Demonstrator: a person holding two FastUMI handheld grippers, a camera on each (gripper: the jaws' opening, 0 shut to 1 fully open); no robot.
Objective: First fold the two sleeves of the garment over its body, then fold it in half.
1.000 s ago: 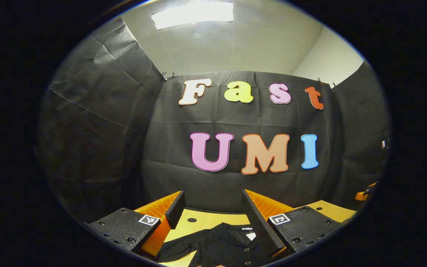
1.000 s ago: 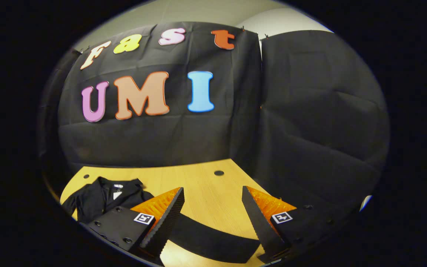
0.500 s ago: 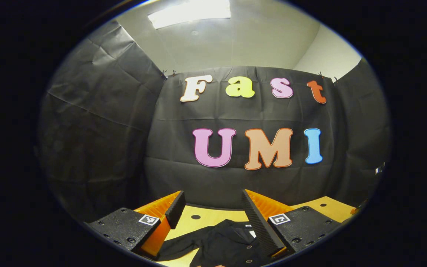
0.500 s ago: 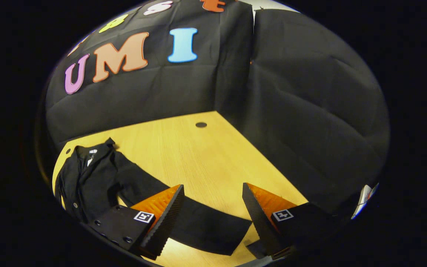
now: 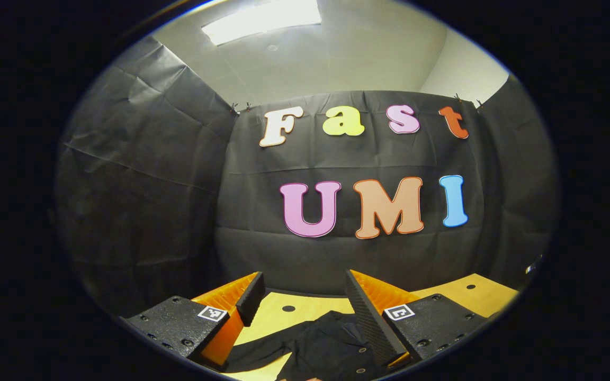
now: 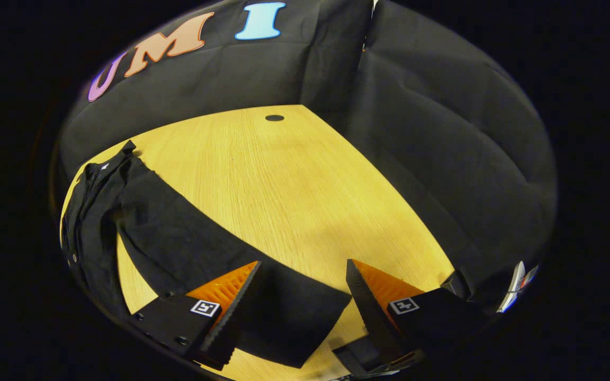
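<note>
The black garment [image 6: 98, 222] lies flat on the wooden surface [image 6: 284, 180], one long sleeve [image 6: 220, 264] stretched out away from the body. The right gripper [image 6: 302, 296] hangs above that sleeve's cuff end, fingers spread, gripping nothing. The left gripper [image 5: 305, 304] (also spread wide) hovers over the collar end — empty too.

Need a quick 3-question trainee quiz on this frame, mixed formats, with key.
1. True or false: the right gripper is shut on the sleeve.
2. The garment lies on: A) the wooden table B) the floor C) a chair.
3. Fill in: the left gripper has its fingers ____.

Key: 1 false, its fingers are spread above the sleeve; 2 A; 3 open.
</note>
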